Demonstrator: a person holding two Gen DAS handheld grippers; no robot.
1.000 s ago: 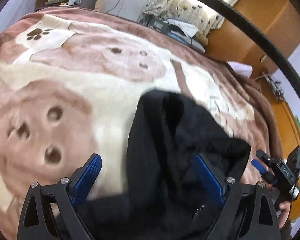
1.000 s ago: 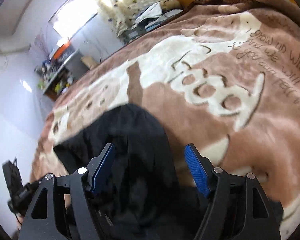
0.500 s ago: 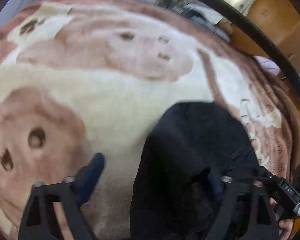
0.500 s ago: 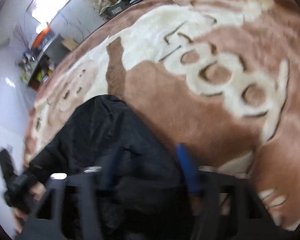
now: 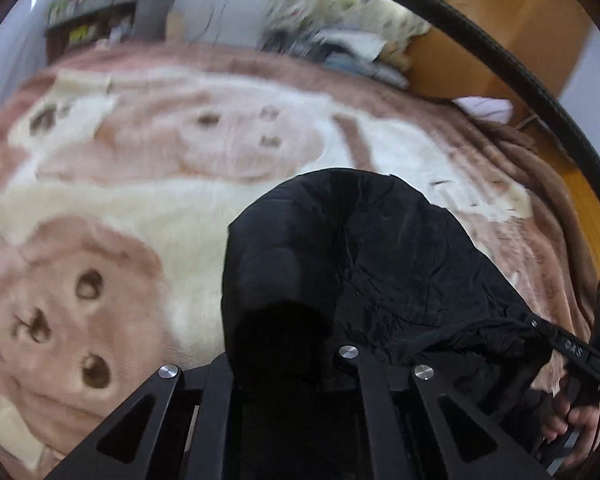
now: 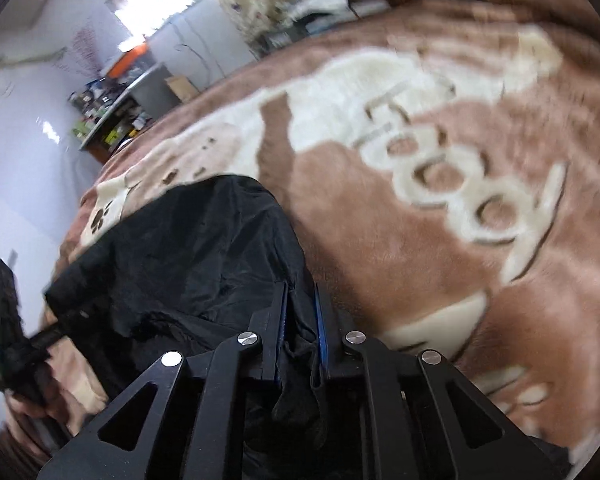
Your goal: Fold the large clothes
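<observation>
A large black garment (image 5: 360, 264) lies bunched on the brown and cream bear blanket (image 5: 148, 208). My left gripper (image 5: 284, 344) is shut on the garment's near edge; its fingertips are buried in the black cloth. In the right wrist view the same garment (image 6: 196, 252) stretches away to the left, and my right gripper (image 6: 300, 312) is shut on a fold of it, blue pads pressed on the cloth. The right gripper also shows at the right edge of the left wrist view (image 5: 576, 352), with cloth pulled taut between the two.
The blanket (image 6: 440, 208) covers the whole bed. A wooden wardrobe (image 5: 500, 28) stands at the back right. A cluttered shelf (image 5: 100, 24) and a pile of things under a patterned curtain (image 5: 340, 44) are beyond the bed's far edge.
Both grippers have closed from wide open onto the black garment. The cloth is now lifted and pulled taut between them.
</observation>
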